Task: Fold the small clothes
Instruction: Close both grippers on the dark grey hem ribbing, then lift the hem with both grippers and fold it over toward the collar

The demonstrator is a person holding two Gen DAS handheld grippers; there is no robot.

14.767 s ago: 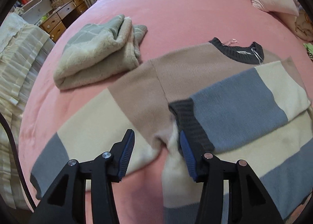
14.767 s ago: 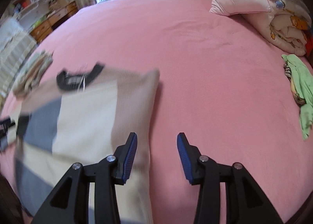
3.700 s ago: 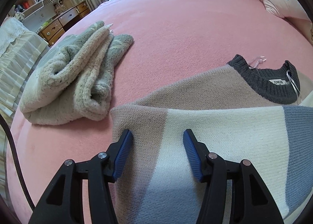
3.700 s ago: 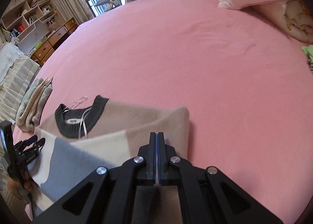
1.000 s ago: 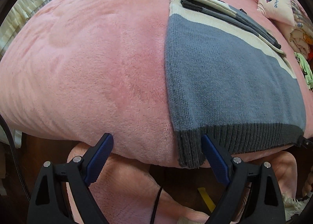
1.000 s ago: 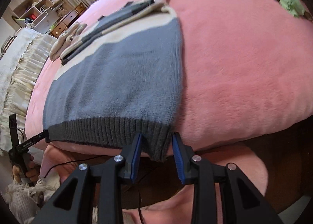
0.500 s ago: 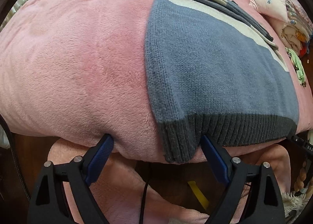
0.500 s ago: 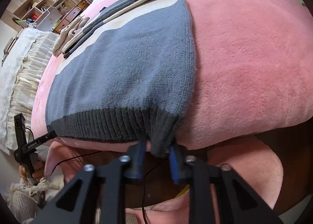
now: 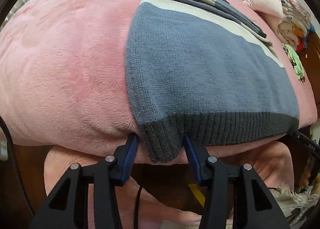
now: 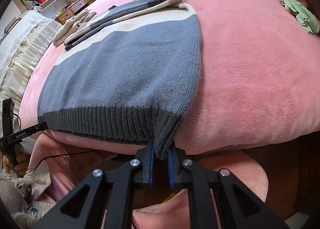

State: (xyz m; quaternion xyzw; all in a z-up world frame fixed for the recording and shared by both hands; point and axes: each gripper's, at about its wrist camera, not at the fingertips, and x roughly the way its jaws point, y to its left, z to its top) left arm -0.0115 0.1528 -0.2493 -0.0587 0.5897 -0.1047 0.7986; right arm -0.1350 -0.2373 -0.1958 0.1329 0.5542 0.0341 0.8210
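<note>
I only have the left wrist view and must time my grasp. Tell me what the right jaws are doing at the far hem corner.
Observer: The right gripper has its jaws pinched on the sweater at the hem corner, with cloth filling the gap.
Operator: Report how that corner sits.
Observer: It hangs off the bed edge, bunched into a point between the pads.
Operator: Check my side from there.
Observer: The left gripper reaches the opposite hem corner with its tip, and a hand grips its handle below the bed edge.
</note>
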